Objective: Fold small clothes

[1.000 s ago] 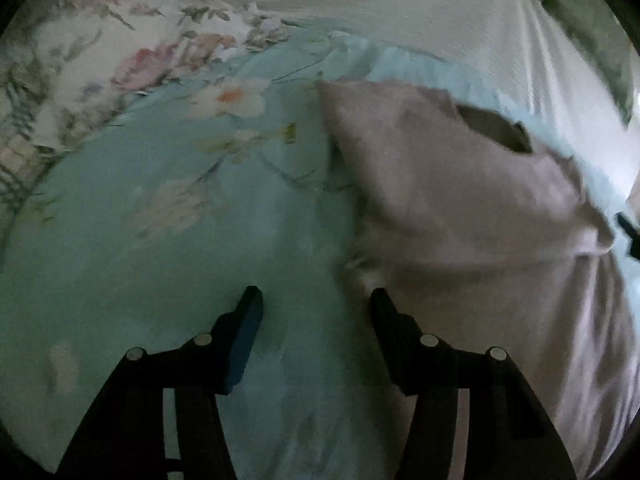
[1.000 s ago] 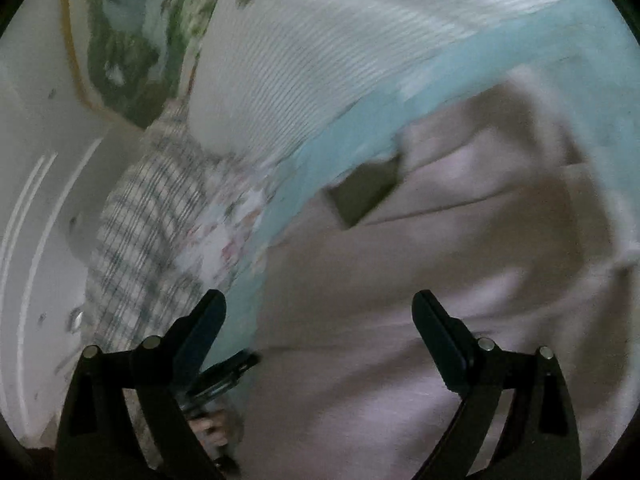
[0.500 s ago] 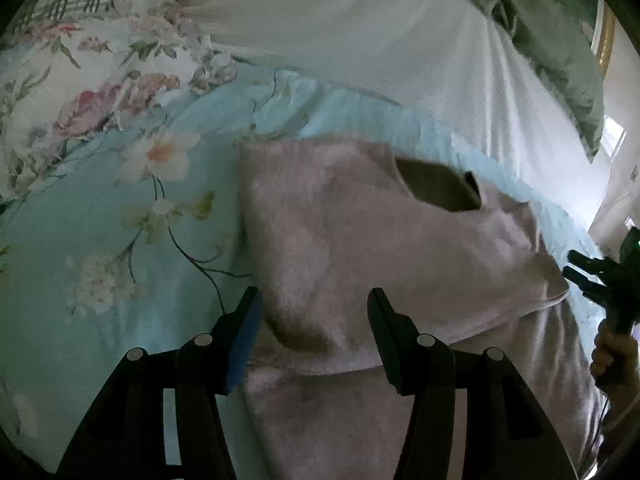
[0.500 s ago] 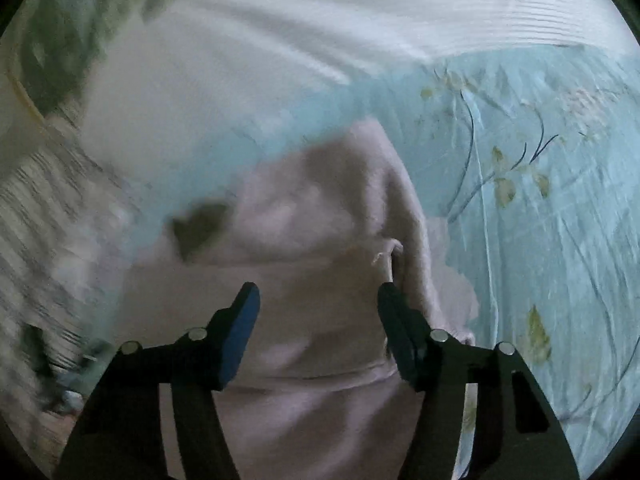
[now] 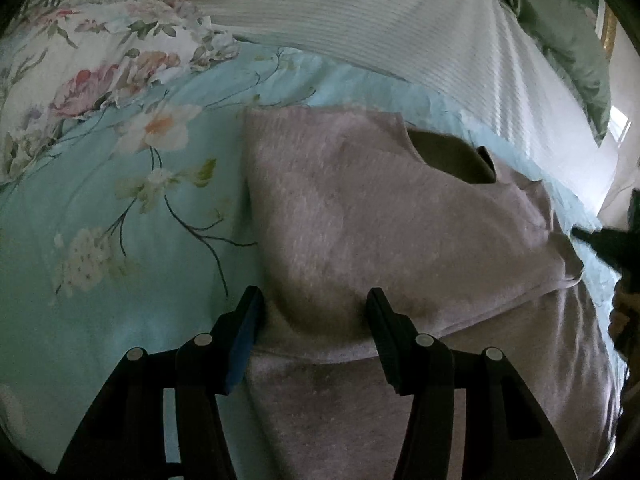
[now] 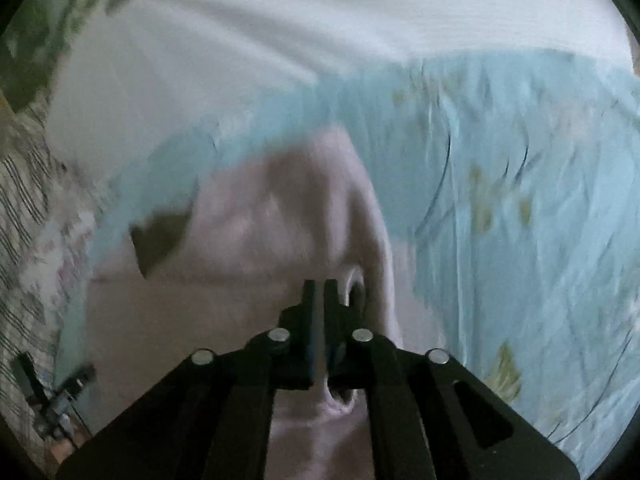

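A pale mauve-grey garment (image 5: pixel 360 220) lies on the light-blue floral bedsheet (image 5: pixel 120 240), its upper half folded down over the lower half, with a dark neck opening (image 5: pixel 452 156) at the top. My left gripper (image 5: pixel 314 300) is open, its fingers straddling the folded edge at the garment's left side. My right gripper (image 6: pixel 320 286) is shut on the garment (image 6: pixel 280 216) at a bunched edge on its right side. The view there is blurred.
A white ribbed blanket (image 5: pixel 380 28) lies beyond the garment. A floral pillow (image 5: pixel 100 64) and checked fabric sit at the far left. A green cushion (image 5: pixel 568 32) is at the far right. The other gripper's tip (image 5: pixel 600 240) shows at the right edge.
My right gripper has closed on the garment's right edge. My left gripper has moved right over the garment and stays open on the fold.
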`<action>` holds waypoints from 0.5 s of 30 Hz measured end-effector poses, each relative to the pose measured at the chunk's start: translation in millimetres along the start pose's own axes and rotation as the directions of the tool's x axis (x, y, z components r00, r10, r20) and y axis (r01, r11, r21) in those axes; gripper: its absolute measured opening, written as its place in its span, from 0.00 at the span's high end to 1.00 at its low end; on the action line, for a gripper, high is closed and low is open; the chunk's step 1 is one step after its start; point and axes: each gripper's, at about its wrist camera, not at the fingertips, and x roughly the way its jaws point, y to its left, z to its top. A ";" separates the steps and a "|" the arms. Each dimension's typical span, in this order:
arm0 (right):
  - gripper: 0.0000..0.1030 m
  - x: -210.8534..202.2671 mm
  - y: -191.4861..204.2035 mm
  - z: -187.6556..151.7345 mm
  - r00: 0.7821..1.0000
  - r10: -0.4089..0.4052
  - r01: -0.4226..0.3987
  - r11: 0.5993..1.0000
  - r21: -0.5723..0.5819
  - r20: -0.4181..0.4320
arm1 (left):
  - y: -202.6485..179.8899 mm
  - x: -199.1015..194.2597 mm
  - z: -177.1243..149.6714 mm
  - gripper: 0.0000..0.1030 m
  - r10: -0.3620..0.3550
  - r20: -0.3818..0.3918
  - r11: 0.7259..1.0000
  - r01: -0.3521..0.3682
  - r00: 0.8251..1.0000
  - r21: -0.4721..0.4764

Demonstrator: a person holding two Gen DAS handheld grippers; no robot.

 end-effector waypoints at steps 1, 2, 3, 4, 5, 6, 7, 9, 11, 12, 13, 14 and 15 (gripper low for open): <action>0.68 5.3 1.3 -5.5 1.000 0.009 -0.010 1.000 -0.014 -0.019 | -0.2 0.3 -0.6 0.46 0.002 0.002 1.000 -0.002 1.000 0.000; 0.54 7.4 3.2 -9.7 1.000 0.017 -0.017 1.000 -0.022 -0.025 | -0.1 0.7 -1.3 0.46 0.005 0.001 1.000 -0.005 1.000 0.002; 0.52 9.4 7.1 -14.0 0.999 0.024 -0.024 0.999 -0.034 -0.022 | -1.2 2.8 -2.1 0.46 0.015 -0.002 1.000 -0.015 1.000 0.005; 0.53 10.5 9.2 -15.2 1.000 0.007 -0.008 0.999 -0.054 -0.015 | -2.3 3.6 -3.1 0.46 0.022 -0.004 1.000 -0.022 1.000 0.010; 0.53 11.5 12.8 -16.4 1.000 -0.016 0.015 0.997 -0.073 -0.013 | -4.4 4.4 -3.7 0.46 0.035 -0.006 0.999 -0.035 0.999 0.019; 0.53 11.1 14.7 -16.1 0.999 -0.031 0.030 0.996 -0.080 -0.010 | -6.5 3.5 -3.9 0.46 0.045 -0.005 0.999 -0.045 0.999 0.026; 0.53 8.2 14.1 -14.6 0.999 -0.037 0.037 0.997 -0.071 0.003 | -8.1 2.2 -3.8 0.46 0.051 -0.004 0.998 -0.051 0.999 0.029; 0.53 1.2 16.1 -10.3 0.998 -0.040 0.042 0.998 -0.052 0.052 | -10.0 -2.6 -3.7 0.46 0.050 0.003 0.998 -0.050 0.999 0.022; 0.53 0.0 17.2 -6.7 0.998 -0.041 0.044 0.996 -0.072 0.050 | -10.4 -5.4 -4.5 0.44 0.037 0.011 0.999 -0.037 0.999 0.002; 0.53 5.4 20.3 -5.3 1.000 -0.026 0.028 0.997 -0.075 0.015 | -11.4 -4.2 -5.7 0.41 0.035 0.011 0.999 -0.035 0.999 0.002; 0.62 12.8 21.1 -6.3 1.000 -0.008 0.006 0.997 -0.076 -0.029 | -13.4 -0.7 -7.4 0.41 0.043 0.004 0.999 -0.043 0.999 0.014; 0.89 20.9 24.4 -8.3 0.998 -0.010 0.003 0.995 -0.097 -0.066 | -15.4 2.8 -8.5 0.41 0.062 -0.003 0.998 -0.062 0.998 0.026; 1.00 24.5 28.5 -9.0 0.996 -0.020 0.010 0.992 -0.123 -0.082 | -18.2 4.0 -8.4 0.42 0.078 -0.005 0.996 -0.078 0.997 0.038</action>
